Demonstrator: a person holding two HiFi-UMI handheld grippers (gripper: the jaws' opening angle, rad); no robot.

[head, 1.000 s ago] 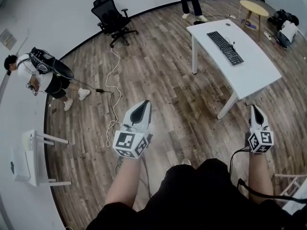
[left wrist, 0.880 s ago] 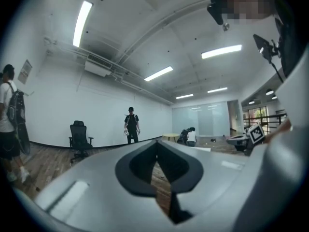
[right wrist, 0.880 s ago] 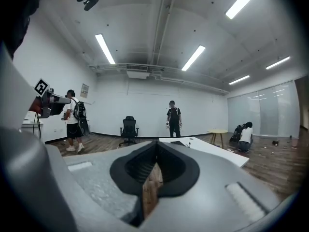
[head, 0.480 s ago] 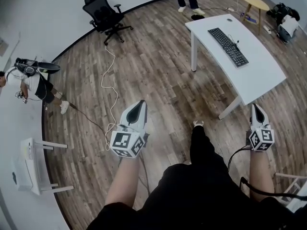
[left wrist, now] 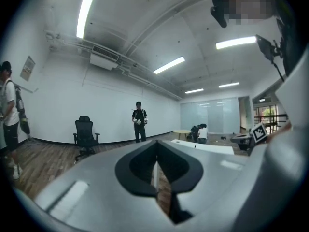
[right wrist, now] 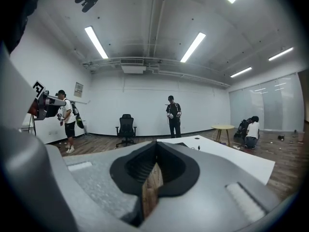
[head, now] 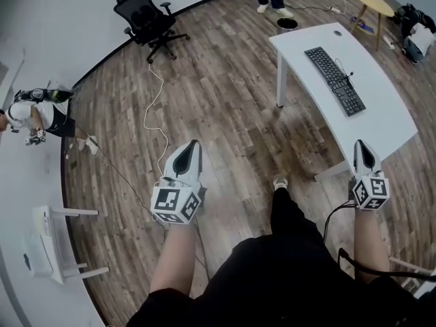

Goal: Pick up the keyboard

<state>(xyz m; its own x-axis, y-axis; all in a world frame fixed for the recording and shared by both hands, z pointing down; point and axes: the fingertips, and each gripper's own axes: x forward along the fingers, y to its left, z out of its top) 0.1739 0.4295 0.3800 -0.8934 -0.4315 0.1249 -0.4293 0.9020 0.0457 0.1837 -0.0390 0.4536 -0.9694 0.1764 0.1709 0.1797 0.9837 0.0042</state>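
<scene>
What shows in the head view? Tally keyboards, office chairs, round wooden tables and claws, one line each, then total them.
Black keyboard: 1
Black wheeled office chair: 1
Round wooden side table: 1
White-and-black claws: 2, left claw and right claw, both shut and empty
Total: 5

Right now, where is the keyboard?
In the head view, the keyboard lies on the white table at upper right, ahead of the right hand-held gripper and clear of it.
</scene>
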